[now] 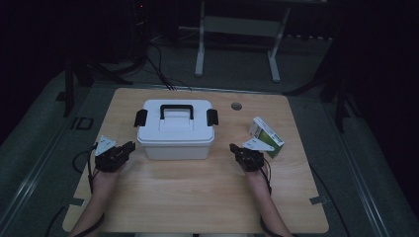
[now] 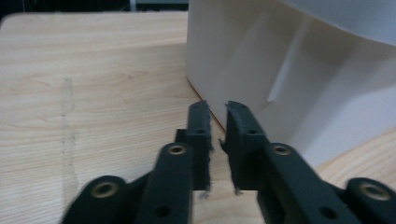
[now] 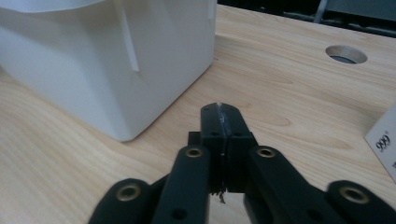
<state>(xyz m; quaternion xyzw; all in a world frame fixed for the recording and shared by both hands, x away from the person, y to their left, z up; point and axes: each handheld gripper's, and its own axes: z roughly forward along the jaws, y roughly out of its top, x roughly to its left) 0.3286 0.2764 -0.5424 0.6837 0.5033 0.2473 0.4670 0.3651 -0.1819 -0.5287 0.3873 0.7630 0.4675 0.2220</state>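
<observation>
white smooth plastic box [image 1: 175, 129] on pale grained wooden table [image 1: 197, 197].

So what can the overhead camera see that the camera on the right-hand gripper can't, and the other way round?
High view alone: the white box's lid with black handle and side latches, the left gripper, both forearms. Right gripper view alone: the right gripper's jaws pressed together on nothing, and "999" printed on the small carton. Both: the box, the carton, the round hole in the wooden table.
</observation>
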